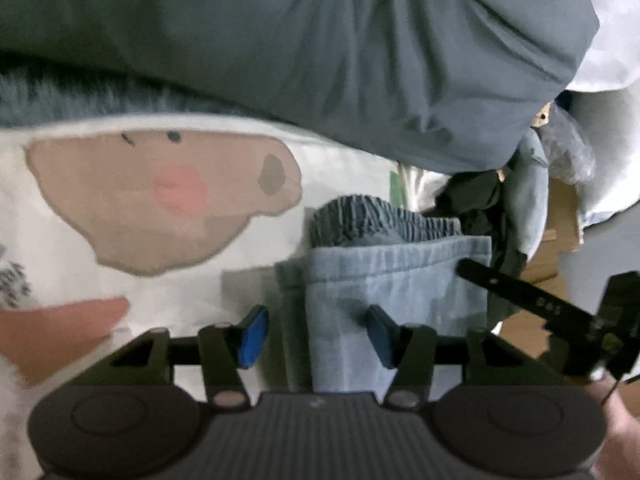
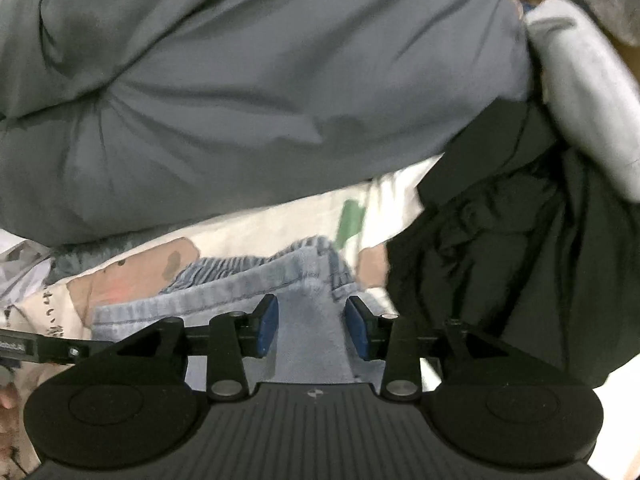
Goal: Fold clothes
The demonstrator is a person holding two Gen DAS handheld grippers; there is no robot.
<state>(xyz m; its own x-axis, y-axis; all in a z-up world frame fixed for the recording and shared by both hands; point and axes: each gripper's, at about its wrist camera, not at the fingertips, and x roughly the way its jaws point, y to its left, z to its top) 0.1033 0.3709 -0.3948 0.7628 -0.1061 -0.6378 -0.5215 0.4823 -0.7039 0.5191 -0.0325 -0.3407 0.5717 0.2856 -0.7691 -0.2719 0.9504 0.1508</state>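
Light-blue jeans [image 1: 384, 280] lie folded on a white bed sheet [image 1: 100, 280] printed with a cartoon bear face; the ribbed elastic waistband [image 1: 380, 220] is at the far end. My left gripper [image 1: 318, 336] is open over the near left edge of the jeans, its left pad over the sheet and its right pad over the denim. In the right wrist view the same jeans [image 2: 240, 292] pass under my right gripper [image 2: 313, 328], which is open with a strip of denim between its blue pads. That gripper's black frame [image 1: 560, 312] also shows at the right of the left wrist view.
A big grey-blue duvet [image 1: 320, 40] bulges just beyond the jeans. A crumpled black garment [image 2: 520, 260] lies to the right, with a pale blue-grey cloth [image 2: 592, 100] above it. Cardboard boxes [image 1: 560, 220] stand off the bed's right side. A hand [image 1: 60, 328] rests at lower left.
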